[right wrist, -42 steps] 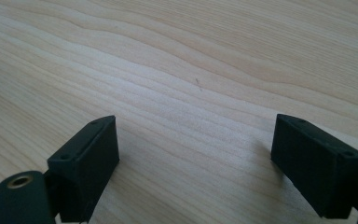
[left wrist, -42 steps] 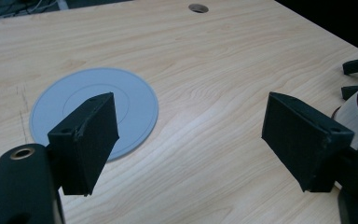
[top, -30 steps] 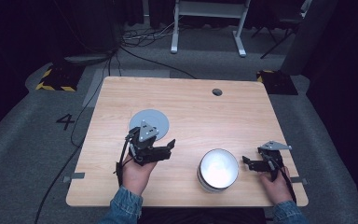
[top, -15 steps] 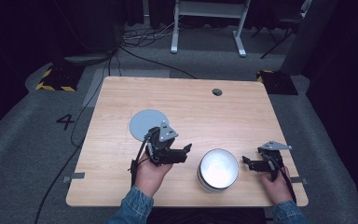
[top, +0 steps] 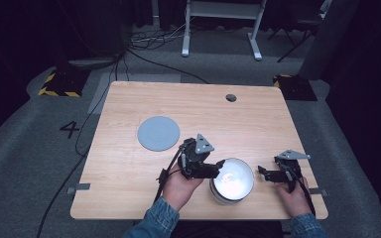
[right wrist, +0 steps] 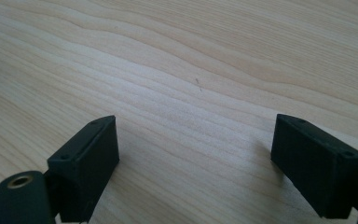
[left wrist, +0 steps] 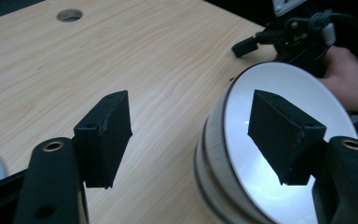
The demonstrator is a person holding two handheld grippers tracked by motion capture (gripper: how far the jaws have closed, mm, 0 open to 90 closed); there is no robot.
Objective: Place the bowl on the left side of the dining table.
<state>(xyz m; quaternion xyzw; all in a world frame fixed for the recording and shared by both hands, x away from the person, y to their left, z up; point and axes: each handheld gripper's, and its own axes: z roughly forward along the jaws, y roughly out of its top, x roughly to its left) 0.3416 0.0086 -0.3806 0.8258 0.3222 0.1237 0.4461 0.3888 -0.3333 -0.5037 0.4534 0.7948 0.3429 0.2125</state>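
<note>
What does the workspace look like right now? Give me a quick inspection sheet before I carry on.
Surface: light wood table, with a round hole near the far edge.
Job's things: stack of white bowls at the near edge; grey round plate lying flat, apart from the stack.
Clutter: nothing seen.
Grippers: left gripper has its jaws astride the stack's rim, one over the top bowl, one outside; they have just been closing, pads not pressing yet. Right gripper open over bare wood, beside the stack.
Cables: one cable trails from the left gripper; more lie on the floor.
Surroundings: grey carpet, floor mark 4, white stand legs.
</note>
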